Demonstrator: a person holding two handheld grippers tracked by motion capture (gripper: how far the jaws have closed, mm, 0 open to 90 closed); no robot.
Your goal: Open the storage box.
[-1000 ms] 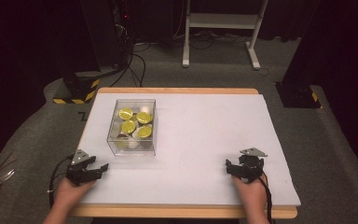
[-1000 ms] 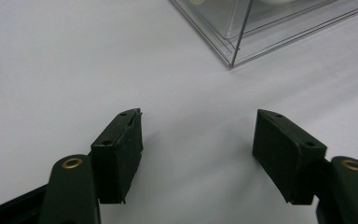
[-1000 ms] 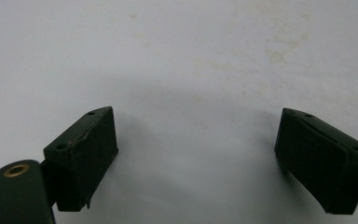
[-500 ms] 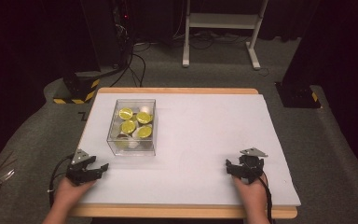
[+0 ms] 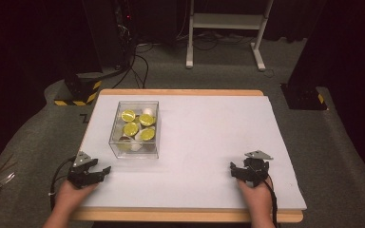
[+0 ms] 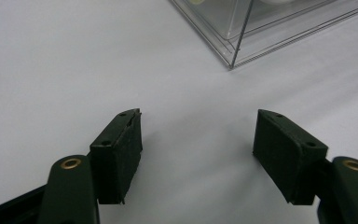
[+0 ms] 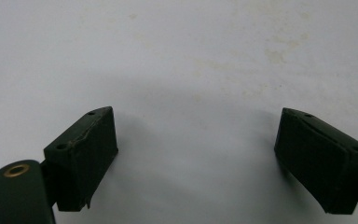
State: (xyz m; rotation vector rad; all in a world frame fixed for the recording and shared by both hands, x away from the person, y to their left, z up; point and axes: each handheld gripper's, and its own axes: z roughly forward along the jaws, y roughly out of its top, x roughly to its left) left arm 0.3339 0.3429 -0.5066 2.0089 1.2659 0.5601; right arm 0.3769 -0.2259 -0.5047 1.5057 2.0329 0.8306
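Left gripper [image 5: 96,172] sat at the near-left edge of the table, jaws spread wide with nothing between them; in the left gripper view only bare sheet lay between the pads [image 6: 121,154]. Right gripper [image 5: 241,170] rested at the near-right edge, jaws equally wide and empty.

Key relation: the clear box [image 5: 134,128] lay just ahead of the left gripper and a bit to its right, near but not touching. Its nearest corner [image 6: 233,65] showed ahead and right of the jaws. From the right gripper the box was well apart, forward and far to its left. So the left hand was the nearer one by a clear margin.

The box's long axis ran away from the person, roughly in line with the left gripper's reach. Inside it were yellow-green lidded cups [image 5: 138,124], packed close, plus a few white ones; exact count hard to tell.

Judgement: the next move was likely a short forward reach with the left, the jaws already open enough for a cup.

Surface: white sheet [image 5: 209,142] over a wooden table [image 5: 185,216], flat, faint stains near the right gripper. Room: dark, grey carpet, white stand legs [image 5: 223,21] and cables behind.
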